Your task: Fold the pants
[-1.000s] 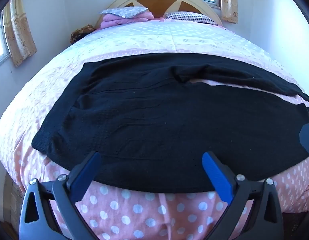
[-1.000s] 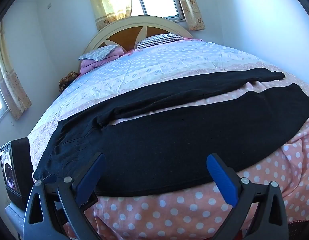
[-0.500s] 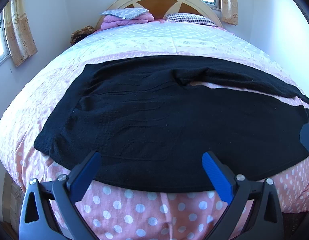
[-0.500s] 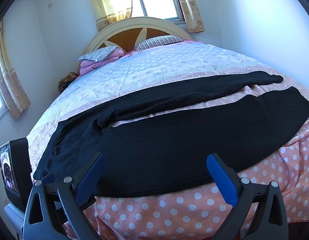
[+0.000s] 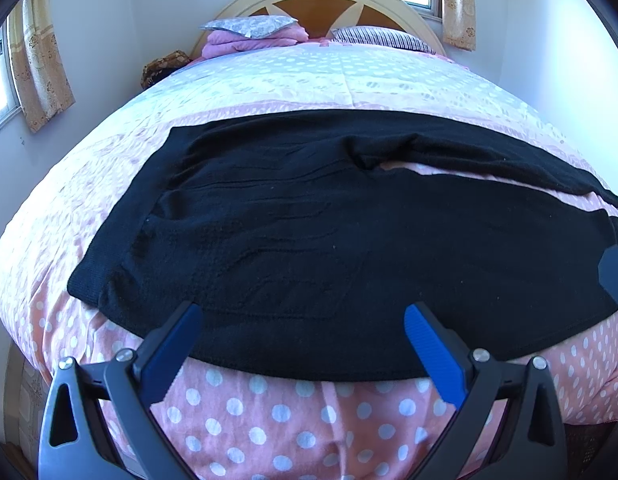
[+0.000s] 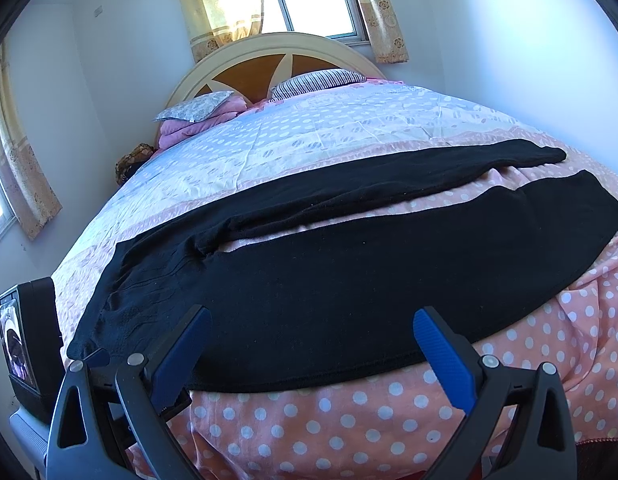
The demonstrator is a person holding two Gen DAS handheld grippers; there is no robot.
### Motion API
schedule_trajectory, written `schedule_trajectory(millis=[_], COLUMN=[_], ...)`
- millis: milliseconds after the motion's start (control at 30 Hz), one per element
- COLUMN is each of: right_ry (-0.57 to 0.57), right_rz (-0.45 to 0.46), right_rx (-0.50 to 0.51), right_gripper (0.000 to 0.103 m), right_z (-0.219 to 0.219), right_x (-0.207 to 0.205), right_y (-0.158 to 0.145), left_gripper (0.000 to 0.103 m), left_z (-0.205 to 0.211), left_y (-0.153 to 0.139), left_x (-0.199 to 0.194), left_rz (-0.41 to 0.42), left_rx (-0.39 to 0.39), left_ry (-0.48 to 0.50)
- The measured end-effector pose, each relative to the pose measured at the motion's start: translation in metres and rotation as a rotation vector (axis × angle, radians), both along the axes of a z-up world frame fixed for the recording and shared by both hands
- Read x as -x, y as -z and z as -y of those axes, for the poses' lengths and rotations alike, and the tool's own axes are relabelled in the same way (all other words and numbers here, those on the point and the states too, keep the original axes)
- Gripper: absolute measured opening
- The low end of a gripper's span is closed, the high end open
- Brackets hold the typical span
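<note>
Blue-padded left gripper [image 5: 301, 344] and right gripper [image 6: 309, 348] both gape wide, holding nothing, having edged slightly nearer the bed [image 5: 269, 412] within the last second. Black pants [image 5: 349, 240] lie flat at 12 o'clock, legs running toward 3 o'clock; folding not yet begun. No containers in view.

Home bedrm: bed [image 6: 349, 128], pillows [image 6: 317, 80], curtains [image 6: 217, 0].

Polka-dot bedspread [image 5: 269, 420], pillows [image 6: 317, 80] (by headboard [image 6: 245, 72]), curtains [image 6: 221, 4].
</note>
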State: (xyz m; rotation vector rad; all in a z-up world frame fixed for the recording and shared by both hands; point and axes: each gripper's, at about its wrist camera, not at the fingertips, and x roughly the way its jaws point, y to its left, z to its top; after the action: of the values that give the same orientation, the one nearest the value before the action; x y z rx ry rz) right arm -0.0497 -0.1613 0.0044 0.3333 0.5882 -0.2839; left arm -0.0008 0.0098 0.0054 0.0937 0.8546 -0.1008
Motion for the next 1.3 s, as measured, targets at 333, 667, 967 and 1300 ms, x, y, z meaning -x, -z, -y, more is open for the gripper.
schedule_trajectory(millis=[333,667,967,1300], right_ry=[-0.002,0.001,-0.002,-0.001], right_rz=[-0.012,-0.017,-0.02,-0.023], right_rx=[-0.011,-0.004,-0.01,-0.005], right_gripper=[0.102,0.102,0.102,0.102], right_z=[0.002,0.002,0.002,0.002], right_x=[0.0,-0.001,-0.002,-0.003], right_y=[0.004,0.007,0.009,0.01], left_gripper=[0.103,0.103,0.103,0.103], left_z=[0.001,0.002,0.002,0.002], left_y=[0.001,0.004,0.004,0.004], left_x=[0.001,-0.002,-0.001,-0.002], left_rz=[-0.005,-0.009,-0.009,-0.009], left_rx=[0.002,0.003,0.003,0.004], left_ry=[0.002,0.0,0.0,-0.002])
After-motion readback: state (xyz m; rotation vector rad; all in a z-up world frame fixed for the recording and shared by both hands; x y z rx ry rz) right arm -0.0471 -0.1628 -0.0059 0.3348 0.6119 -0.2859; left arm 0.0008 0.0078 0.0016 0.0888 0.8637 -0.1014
